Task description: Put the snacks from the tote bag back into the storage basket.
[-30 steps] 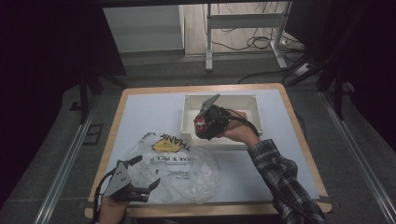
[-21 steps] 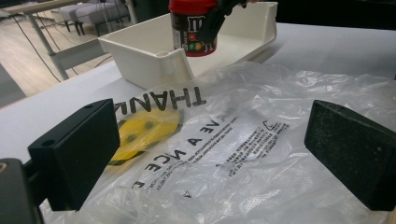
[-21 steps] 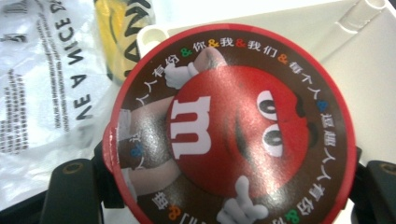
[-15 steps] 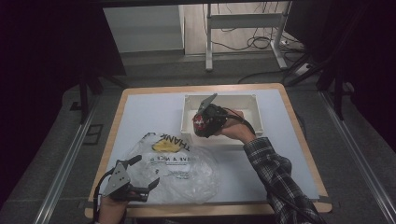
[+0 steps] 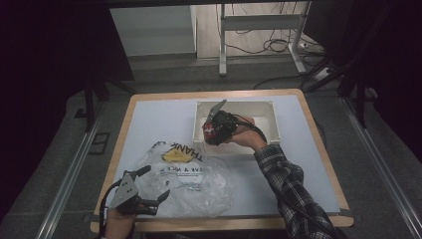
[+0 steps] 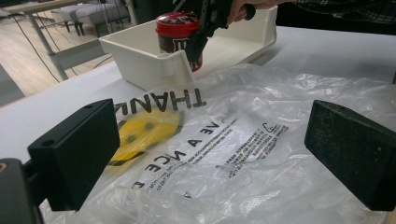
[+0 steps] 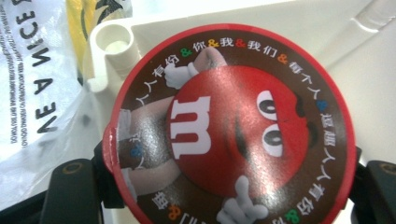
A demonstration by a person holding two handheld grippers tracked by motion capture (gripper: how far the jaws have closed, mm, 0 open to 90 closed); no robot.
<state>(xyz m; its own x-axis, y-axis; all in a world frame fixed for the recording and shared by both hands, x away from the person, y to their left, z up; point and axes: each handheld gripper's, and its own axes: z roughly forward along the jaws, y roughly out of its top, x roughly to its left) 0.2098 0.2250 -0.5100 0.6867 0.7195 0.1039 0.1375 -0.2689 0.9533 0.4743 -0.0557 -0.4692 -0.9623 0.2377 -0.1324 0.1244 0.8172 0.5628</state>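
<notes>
Your right gripper point(image 5: 213, 130) clamps round red-lidded brown candy tub point(image 7: 229, 126): rigid, light, likely slick; keep sidewall grip below lid. Left gripper point(image 6: 215, 154) open over thin clear plastic bag point(image 6: 243, 140).

Held: round red-rimmed brown candy tub lid point(image 7: 229, 126) clamped between our black jaws.
Behind: white plastic bin point(image 7: 327, 28).
Left: clear printed plastic bag point(image 7: 32, 93).

Left hand-held gripper point(image 5: 149, 186) gapes wide; right hand-held gripper point(image 5: 211, 130) is clamped.
</notes>
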